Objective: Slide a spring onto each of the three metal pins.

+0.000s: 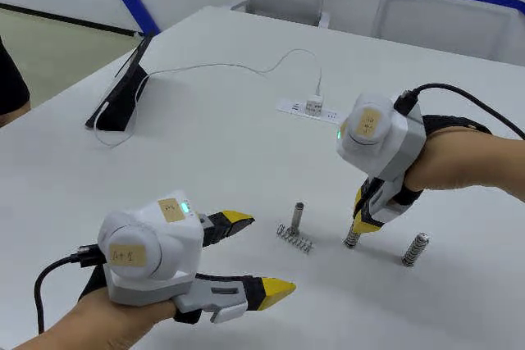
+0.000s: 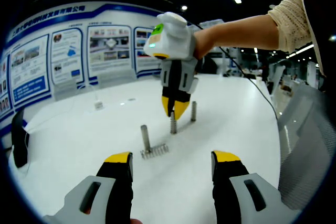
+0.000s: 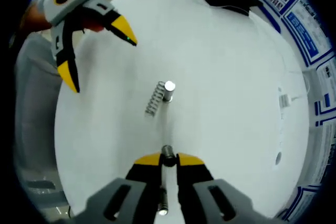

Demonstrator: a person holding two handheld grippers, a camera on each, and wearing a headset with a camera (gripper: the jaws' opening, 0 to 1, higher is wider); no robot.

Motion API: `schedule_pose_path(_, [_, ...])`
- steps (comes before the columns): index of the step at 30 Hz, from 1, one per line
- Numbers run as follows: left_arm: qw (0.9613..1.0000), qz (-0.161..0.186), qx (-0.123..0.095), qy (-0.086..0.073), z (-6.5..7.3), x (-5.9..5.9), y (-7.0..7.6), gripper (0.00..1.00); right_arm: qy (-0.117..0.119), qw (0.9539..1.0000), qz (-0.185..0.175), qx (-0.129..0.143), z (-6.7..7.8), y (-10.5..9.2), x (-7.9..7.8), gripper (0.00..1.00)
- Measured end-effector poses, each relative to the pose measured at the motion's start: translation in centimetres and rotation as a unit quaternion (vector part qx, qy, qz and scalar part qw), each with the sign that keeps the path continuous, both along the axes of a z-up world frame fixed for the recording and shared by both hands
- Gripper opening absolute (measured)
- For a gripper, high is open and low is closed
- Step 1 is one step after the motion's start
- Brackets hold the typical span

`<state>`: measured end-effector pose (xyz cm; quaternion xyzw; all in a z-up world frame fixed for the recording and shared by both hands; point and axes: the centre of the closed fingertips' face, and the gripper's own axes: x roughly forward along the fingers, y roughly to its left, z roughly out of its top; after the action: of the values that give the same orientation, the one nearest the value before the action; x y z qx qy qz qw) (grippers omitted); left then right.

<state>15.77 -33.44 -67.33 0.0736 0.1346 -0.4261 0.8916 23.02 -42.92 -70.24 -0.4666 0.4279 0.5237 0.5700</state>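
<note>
Yellow-tipped, the right tongs [image 1: 367, 220] are pointing down in the head view, clenching a spring [image 1: 353, 238] on its pin. A bare pin [image 1: 297, 216] and a loose spring [image 1: 294, 238] are sitting between them and the spread, empty left tongs [image 1: 258, 256]. A sprung pin [image 1: 416, 249] is standing on the right tongs' far side.

In the left gripper view, the loose spring [image 2: 155, 152] is lying on the counter [image 2: 79, 145] just ahead of the released left tongs [image 2: 172, 161].

In the right gripper view, the right tongs [image 3: 168, 160] are gripping the spring [image 3: 167, 153] at its top. Pressing straight down the pin's axis, without tilting, is likely the way to seat it.

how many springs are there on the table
3. The flat spring lies beside the bare pin, the gripped spring stands upright in the right gripper, and the third spring stands farther right.
</note>
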Motion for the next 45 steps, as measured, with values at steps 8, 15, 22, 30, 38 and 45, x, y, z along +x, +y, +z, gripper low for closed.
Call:
schedule_pose_path(8, [1.0000, 0.000, 0.000, -0.001, 0.1, 0.0, 0.0, 0.61, 0.004, 0.9999, -0.004, 0.009, 0.0, 0.0, -0.3, 0.18])
schedule_pose_path(15, [1.0000, 0.000, 0.000, -0.001, 0.1, 0.0, 0.0, 0.61, -0.009, 0.9995, -0.014, 0.027, 1.3, 0.3, -0.2, 0.19])
schedule_pose_path(22, [1.0000, 0.002, 0.000, -0.003, 0.2, 0.1, 0.0, 0.61, -0.014, 0.9969, -0.037, 0.068, 2.8, 2.6, -0.7, 0.19])
schedule_pose_path(30, [1.0000, 0.004, 0.000, -0.004, 0.3, 0.0, 0.3, 0.61, 0.009, 0.9933, -0.067, 0.094, 1.2, 4.5, -2.0, 0.17])
schedule_pose_path(38, [1.0000, 0.005, 0.002, -0.004, 0.2, 0.0, 0.4, 0.61, 0.015, 0.9895, -0.096, 0.108, -0.6, 5.6, -2.2, 0.16])
schedule_pose_path(45, [1.0000, 0.005, 0.002, -0.003, 0.2, 0.1, 0.5, 0.61, 0.021, 0.9867, -0.112, 0.116, -1.5, 6.0, -2.0, 0.14])
